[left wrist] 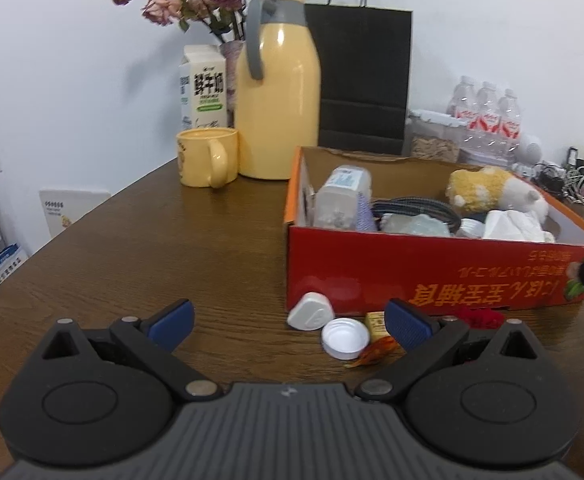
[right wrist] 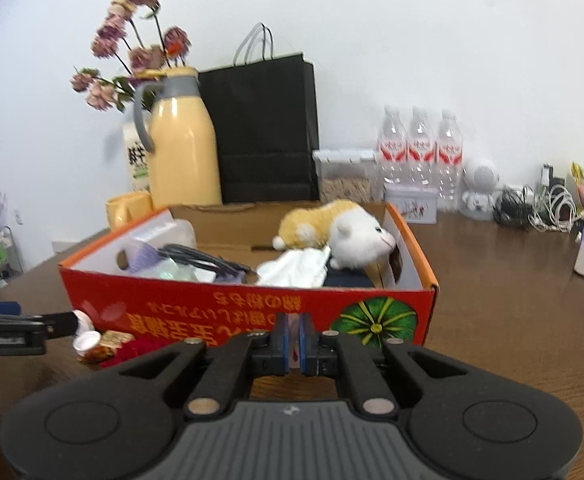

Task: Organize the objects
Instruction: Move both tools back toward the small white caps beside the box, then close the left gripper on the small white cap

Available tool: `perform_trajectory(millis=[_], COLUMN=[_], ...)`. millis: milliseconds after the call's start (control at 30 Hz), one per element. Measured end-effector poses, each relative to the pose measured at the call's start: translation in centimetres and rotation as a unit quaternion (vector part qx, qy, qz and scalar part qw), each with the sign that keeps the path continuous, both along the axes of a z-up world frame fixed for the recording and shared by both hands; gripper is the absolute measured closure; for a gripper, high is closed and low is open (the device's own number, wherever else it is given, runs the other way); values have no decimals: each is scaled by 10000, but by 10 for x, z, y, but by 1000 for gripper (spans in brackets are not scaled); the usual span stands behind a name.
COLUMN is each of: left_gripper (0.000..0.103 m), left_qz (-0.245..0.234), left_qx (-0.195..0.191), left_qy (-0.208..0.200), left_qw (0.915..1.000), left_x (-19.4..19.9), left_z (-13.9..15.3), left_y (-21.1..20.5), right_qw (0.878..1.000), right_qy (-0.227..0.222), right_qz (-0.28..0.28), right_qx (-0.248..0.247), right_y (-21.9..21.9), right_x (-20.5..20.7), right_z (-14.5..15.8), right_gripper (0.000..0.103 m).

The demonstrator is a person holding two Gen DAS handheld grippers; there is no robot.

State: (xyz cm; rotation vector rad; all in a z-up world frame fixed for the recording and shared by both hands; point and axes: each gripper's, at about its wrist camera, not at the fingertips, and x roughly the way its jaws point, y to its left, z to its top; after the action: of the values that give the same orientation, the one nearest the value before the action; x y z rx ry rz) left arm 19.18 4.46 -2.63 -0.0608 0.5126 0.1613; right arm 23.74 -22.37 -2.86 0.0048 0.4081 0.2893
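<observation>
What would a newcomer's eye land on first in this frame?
The red cardboard box mid-table, holding a plush toy. Behind it to the left stands a tall yellow thermos jug. Small clutter, including a white bottle cap, lies on the table before the open left gripper.

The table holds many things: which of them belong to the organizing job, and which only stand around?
Job:
red box
white cap
white heart-shaped lid
small yellow packet
left gripper, open
right gripper, shut on something thin

Standing around:
yellow thermos
yellow mug
milk carton
black bag
water bottles
</observation>
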Motion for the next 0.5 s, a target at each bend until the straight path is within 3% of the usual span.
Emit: perform_trajectory(millis=[300,433,500], left_gripper=[1,26,29], left_qz=[72,35,-3], left_qx=[17,-101,-116], left_qy=[36,290,250], left_qw=[10000,9995,9996], left_x=[16,25,23], left_z=[-1,-5,-5], left_y=[5,8,8], right_qw=[9995,9992,9991], right_qy=[-199,-252,-270], right_qz=[221,289,315], right_qx=[65,74,79], right_y=[1,2,2], right_x=[-13,-16,-18], right_z=[5,6,6], right_gripper=[99,99,99])
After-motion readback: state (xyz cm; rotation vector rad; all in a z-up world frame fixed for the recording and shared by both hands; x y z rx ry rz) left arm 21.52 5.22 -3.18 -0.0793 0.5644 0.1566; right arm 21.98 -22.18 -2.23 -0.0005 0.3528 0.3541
